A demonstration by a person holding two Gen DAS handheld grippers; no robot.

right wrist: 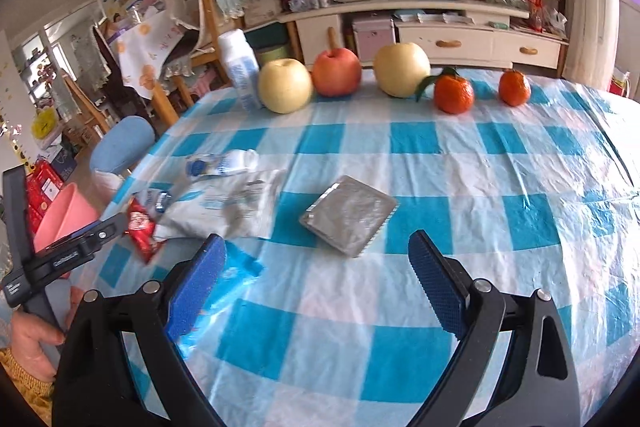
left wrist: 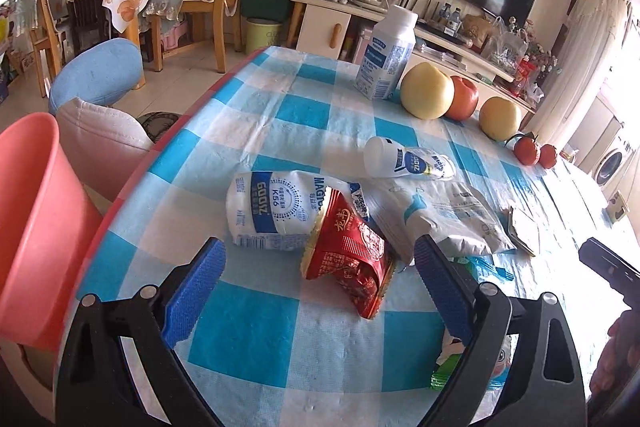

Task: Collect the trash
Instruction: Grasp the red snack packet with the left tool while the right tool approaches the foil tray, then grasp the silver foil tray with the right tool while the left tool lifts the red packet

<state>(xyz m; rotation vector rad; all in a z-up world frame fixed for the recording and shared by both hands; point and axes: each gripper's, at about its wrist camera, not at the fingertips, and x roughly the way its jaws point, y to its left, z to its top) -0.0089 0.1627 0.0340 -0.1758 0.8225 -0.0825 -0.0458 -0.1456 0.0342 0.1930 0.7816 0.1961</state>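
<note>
Little appears collected: the crumpled red foil wrapper (left wrist: 348, 251), the squashed white plastic bottles (left wrist: 276, 211) and the flat silver foil pouch (right wrist: 349, 219) lie near the checked tabletop's (right wrist: 440, 179) left edge. Both the left gripper (left wrist: 320, 283) and right gripper (right wrist: 316, 279) are held spread, empty. The pink plastic bin (left wrist: 32, 227) stands beside that edge.

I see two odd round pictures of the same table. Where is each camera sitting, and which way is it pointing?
Left wrist: rides the open left gripper, looking along blue fingers at a crumpled red foil wrapper; pink plastic bin at left.
Right wrist: rides the open right gripper, facing a flat silver foil packet; a hand shows.
Shared: blue-and-white checked tablecloth, wrapper, packet, fruit row.
</note>
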